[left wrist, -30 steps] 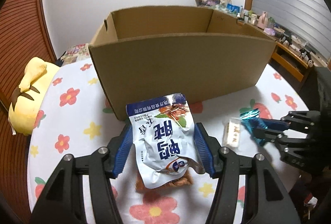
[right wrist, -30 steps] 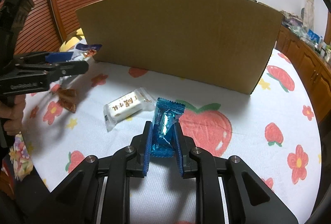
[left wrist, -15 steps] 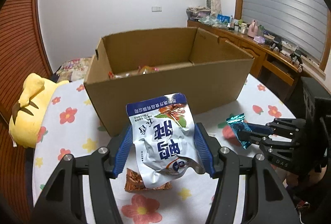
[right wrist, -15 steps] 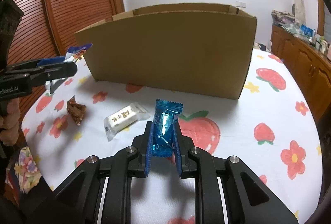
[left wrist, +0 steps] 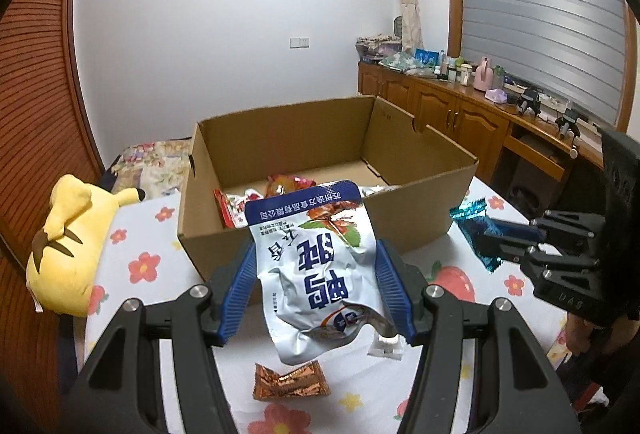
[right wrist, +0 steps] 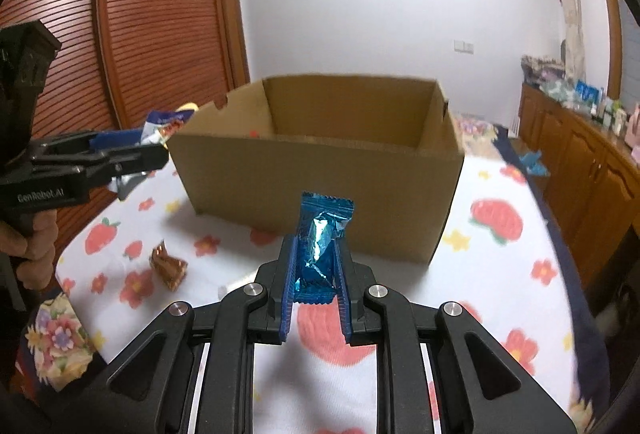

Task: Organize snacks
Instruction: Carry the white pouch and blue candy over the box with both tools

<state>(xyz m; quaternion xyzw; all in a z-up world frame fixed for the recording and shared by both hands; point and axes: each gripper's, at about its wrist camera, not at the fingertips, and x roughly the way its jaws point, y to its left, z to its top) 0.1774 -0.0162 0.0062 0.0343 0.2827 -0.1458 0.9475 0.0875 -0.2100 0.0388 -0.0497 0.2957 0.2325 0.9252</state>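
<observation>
My left gripper (left wrist: 316,266) is shut on a white and blue snack pouch (left wrist: 320,266), held in the air in front of the open cardboard box (left wrist: 320,234). Several snack packets (left wrist: 256,201) lie inside the box. My right gripper (right wrist: 316,258) is shut on a blue foil candy (right wrist: 318,246), raised above the table short of the box (right wrist: 320,185). From the left wrist view the right gripper (left wrist: 492,238) shows at the right with the blue candy (left wrist: 470,222). A brown foil candy (left wrist: 290,382) and a white wrapped bar (left wrist: 386,344) lie on the tablecloth below the pouch.
A round table with a flower and strawberry cloth (right wrist: 500,234) carries the box. A yellow plush toy (left wrist: 68,250) sits at the table's left edge. A wooden sideboard (left wrist: 460,113) with small items stands at the right, slatted wooden doors (right wrist: 152,33) at the left.
Both grippers have risen with their snacks, so the inside of the box now shows. The brown candy and white bar stay on the table below.
</observation>
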